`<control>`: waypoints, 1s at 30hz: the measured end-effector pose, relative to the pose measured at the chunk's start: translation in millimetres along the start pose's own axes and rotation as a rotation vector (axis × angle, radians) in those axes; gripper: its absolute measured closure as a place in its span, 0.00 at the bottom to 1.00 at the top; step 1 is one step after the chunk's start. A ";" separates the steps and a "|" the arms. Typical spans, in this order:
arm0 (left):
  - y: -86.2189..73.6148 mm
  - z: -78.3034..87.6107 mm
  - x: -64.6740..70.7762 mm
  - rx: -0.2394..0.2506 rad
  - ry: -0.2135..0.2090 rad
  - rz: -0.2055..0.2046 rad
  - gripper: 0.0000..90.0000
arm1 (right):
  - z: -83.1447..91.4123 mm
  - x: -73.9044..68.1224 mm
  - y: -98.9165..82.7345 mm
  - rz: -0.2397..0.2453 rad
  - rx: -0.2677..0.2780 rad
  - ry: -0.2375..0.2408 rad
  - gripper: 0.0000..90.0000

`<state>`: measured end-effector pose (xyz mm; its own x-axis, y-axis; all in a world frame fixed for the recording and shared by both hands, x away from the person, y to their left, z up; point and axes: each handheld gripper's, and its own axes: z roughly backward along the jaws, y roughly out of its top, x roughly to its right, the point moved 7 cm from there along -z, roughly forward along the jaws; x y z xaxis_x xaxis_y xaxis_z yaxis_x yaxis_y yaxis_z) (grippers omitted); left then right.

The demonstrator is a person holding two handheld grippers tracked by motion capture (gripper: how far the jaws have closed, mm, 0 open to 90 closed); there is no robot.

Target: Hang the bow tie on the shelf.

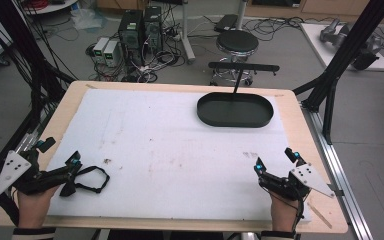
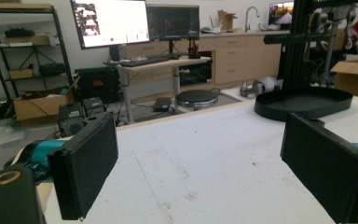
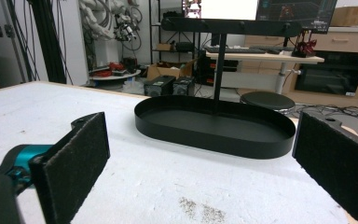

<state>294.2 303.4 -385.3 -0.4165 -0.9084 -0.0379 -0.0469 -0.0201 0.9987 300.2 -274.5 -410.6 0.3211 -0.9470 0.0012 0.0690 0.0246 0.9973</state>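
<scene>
Item: black oval tray with an upright post rising from its middle to a horizontal crossbar; a stand of some kind, purpose not stated. Location: far right part of the white mat that covers the table, well apart from both grippers. Condition: tray is empty, sits flat, post upright. Handling, as judged: looks like thin rigid sheet metal or hard plastic with a low vertical wall; probably light to moderate in weight, stiff, not fragile, with a smooth and likely slippery finish. The tall post and bar would make it top-heavy if lifted by one edge. Best holds: pinch the low wall at a long side with the pads straddling it, or close on the post low down for a balanced one-handed lift; two grippers on opposite ends of the wall would keep it level. Left gripper: near left corner of the mat, jaws wide apart, nothing between them; a black strap loop lies on the mat just beside it. Right gripper: near right edge of the mat, jaws wide apart, empty, pointed toward the tray. Surface: mat shows faint stains and a small patch of crumbs.
</scene>
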 end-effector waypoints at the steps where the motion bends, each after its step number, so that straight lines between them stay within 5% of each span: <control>1: 0.3 1.4 -2.3 0.009 0.006 0.009 0.13 | -0.8 -0.5 -0.4 0.001 -0.001 -0.001 0.03; 7: 1.3 9.2 -16.0 0.050 0.058 0.045 0.13 | -1.2 -1.2 0.2 0.023 0.020 -0.011 0.03; 13: -0.9 6.7 -14.1 0.020 0.016 0.063 0.14 | -1.9 -1.8 -0.6 0.017 0.013 -0.009 0.03; 14: -3.5 2.2 -5.6 -0.039 -0.057 0.051 0.15 | -1.9 -1.7 -0.8 0.016 0.012 -0.008 0.03; 17: -4.8 -1.1 1.4 -0.082 -0.068 -0.001 0.15 | -2.0 -0.9 -1.8 0.015 0.006 -0.007 0.03; 20: -9.1 -7.9 18.4 -0.194 -0.145 -0.050 0.17 | -1.8 -0.1 -1.5 0.015 0.007 -0.008 0.03; 22: -10.5 -8.9 21.1 -0.217 -0.159 -0.047 0.22 | -1.6 0.3 -1.5 0.015 0.007 -0.010 0.03; 26: -24.6 -14.3 38.0 -0.382 -0.262 -0.047 0.24 | -1.9 1.0 -2.2 0.014 0.000 -0.013 0.03; 30: -36.1 -17.2 47.1 -0.479 -0.292 -0.064 0.26 | -2.2 1.2 -2.4 0.015 -0.001 -0.013 0.03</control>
<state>291.8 254.2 -422.5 -0.6635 -0.7472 -0.0386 0.3084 -0.3202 0.8957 302.5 -275.1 -413.2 0.3094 -0.9508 0.0169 0.0650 0.0389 0.9971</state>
